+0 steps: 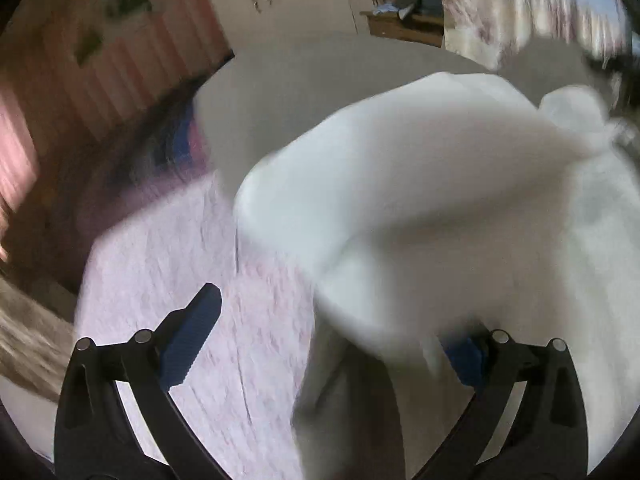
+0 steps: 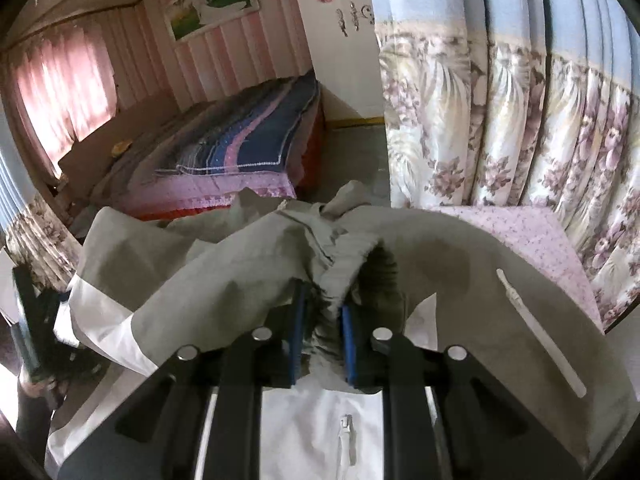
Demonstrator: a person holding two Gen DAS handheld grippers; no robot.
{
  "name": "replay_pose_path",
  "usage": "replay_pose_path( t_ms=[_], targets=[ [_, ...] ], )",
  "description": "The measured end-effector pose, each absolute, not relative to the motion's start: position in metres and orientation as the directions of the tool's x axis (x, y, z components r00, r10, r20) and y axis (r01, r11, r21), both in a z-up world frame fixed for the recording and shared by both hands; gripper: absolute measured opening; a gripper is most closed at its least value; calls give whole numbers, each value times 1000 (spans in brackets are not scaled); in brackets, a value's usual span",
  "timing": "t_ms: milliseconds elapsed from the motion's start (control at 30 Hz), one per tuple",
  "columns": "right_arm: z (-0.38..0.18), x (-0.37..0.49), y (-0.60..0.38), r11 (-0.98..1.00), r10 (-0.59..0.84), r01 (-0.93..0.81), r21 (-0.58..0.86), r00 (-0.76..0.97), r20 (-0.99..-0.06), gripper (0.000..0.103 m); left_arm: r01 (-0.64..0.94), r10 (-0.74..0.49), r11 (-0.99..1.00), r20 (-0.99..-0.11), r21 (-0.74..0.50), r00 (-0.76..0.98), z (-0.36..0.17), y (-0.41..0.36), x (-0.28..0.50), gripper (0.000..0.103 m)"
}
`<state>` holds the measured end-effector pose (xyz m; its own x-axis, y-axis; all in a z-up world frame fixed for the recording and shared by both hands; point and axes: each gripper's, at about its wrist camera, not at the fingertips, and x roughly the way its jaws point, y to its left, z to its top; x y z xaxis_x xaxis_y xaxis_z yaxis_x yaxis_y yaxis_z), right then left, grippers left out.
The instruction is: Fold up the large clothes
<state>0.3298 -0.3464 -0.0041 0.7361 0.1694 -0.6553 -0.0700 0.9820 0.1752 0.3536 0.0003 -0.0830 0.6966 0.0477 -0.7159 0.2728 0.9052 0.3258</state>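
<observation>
A large grey and white jacket (image 2: pixel 460 272) hangs bunched in front of the right wrist camera, with a white zipper (image 2: pixel 540 332) on its grey part. My right gripper (image 2: pixel 323 320) is shut on a bunched fold of the jacket's grey fabric. In the blurred left wrist view the same jacket (image 1: pixel 420 200) looks white and drapes over a pink patterned bedsheet (image 1: pixel 180 248). My left gripper (image 1: pixel 332 332) is open; its left finger (image 1: pixel 192 336) is bare, and cloth covers most of its right finger (image 1: pixel 468 356).
Flowered curtains (image 2: pixel 520 120) hang at the right. A second bed with a blue and pink blanket (image 2: pixel 248 140) stands at the back by a pink striped wall. A wooden bench (image 1: pixel 408 28) stands at the far side of the grey floor.
</observation>
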Motion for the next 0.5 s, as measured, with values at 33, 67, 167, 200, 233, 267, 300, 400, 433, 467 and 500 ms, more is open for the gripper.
replay_pose_path(
  t_ms=[33, 67, 167, 200, 233, 267, 300, 400, 433, 467, 500],
  targets=[
    [3, 325, -349, 988, 129, -44, 149, 763, -634, 16, 215, 125, 891, -670, 400, 732, -84, -6, 362, 98],
    [6, 321, -351, 991, 98, -20, 133, 782, -615, 16, 167, 173, 887, -646, 430, 744, -85, -7, 373, 92],
    [16, 316, -370, 993, 13, 61, 103, 801, -598, 14, 129, 39, 976, -723, 175, 690, -74, 33, 396, 27],
    [11, 319, -373, 993, 0, 74, 94, 784, -621, 14, 109, -8, 990, -729, 90, 684, -71, 48, 398, 27],
    [5, 323, -372, 995, -15, 76, 68, 766, -643, 14, 100, -54, 995, -730, 19, 682, -69, 62, 398, 27],
    [-6, 330, -363, 997, -62, 75, -9, 735, -675, 14, 95, -68, 995, -740, -5, 669, -71, 71, 399, 27],
    [-20, 337, -353, 995, -101, 61, -81, 703, -704, 14, 101, -61, 995, -753, 8, 656, -75, 71, 400, 26],
    [-53, 346, -339, 993, -98, 13, -116, 628, -772, 14, 98, 45, 986, -774, 138, 631, -93, 62, 399, 18],
    [-61, 348, -336, 993, -88, -3, -114, 617, -782, 14, 90, 62, 985, -784, 149, 618, -99, 61, 398, 17],
    [-65, 347, -334, 993, -84, -14, -117, 609, -789, 14, 74, 60, 989, -797, 131, 601, -105, 69, 396, 17],
    [-68, 348, -332, 993, -77, -23, -113, 602, -795, 14, 65, 35, 994, -805, 90, 592, -108, 80, 393, 17]
  ],
)
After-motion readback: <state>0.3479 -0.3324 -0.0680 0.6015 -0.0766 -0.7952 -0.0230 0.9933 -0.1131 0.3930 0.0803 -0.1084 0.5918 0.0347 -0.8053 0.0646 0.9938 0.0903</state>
